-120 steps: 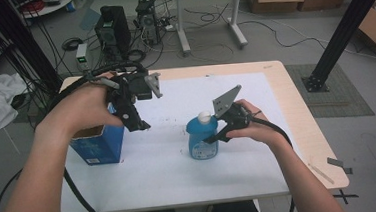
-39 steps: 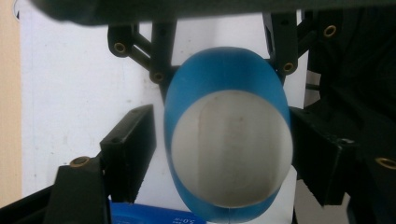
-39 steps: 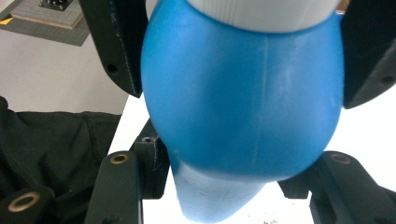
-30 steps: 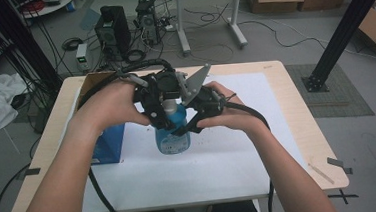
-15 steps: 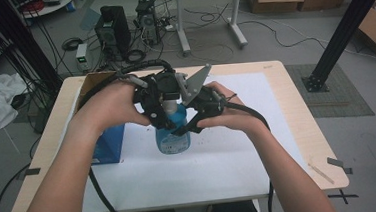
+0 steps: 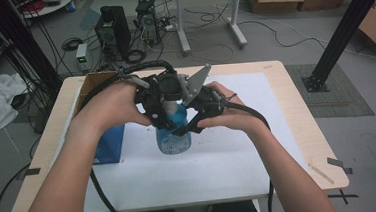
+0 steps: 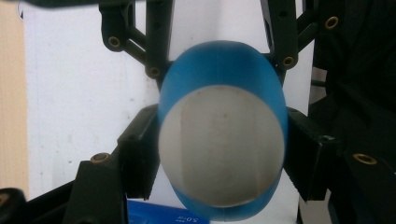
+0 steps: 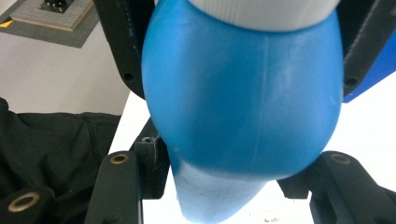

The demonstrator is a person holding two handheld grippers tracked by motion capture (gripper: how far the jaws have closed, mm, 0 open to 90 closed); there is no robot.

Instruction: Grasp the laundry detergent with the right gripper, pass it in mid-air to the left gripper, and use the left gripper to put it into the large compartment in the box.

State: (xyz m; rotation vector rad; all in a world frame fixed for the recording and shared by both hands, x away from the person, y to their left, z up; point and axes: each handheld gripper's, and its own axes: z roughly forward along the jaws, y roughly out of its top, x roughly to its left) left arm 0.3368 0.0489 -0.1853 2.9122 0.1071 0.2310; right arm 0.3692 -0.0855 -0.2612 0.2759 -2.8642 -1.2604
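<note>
High view: a blue bottle [image 6: 173,134] stands upright on the white sheet near the middle of the tabletop [image 6: 299,143], just right of a blue box [image 6: 109,144]. Both hands meet over the bottle. The left gripper [image 6: 163,119] comes down over the white cap [image 7: 219,144], and its jaws have just been closing on that cap; in the left gripper view the black pads now press the cap on both sides. The right gripper [image 6: 187,128] has its jaws clamped on the bottle's blue body [image 8: 243,98], below the cap. A second ago the left jaws stood wider around the cap. With the body braced and the cap now gripped, the bottle looks ready for the cap to be twisted off.
</note>
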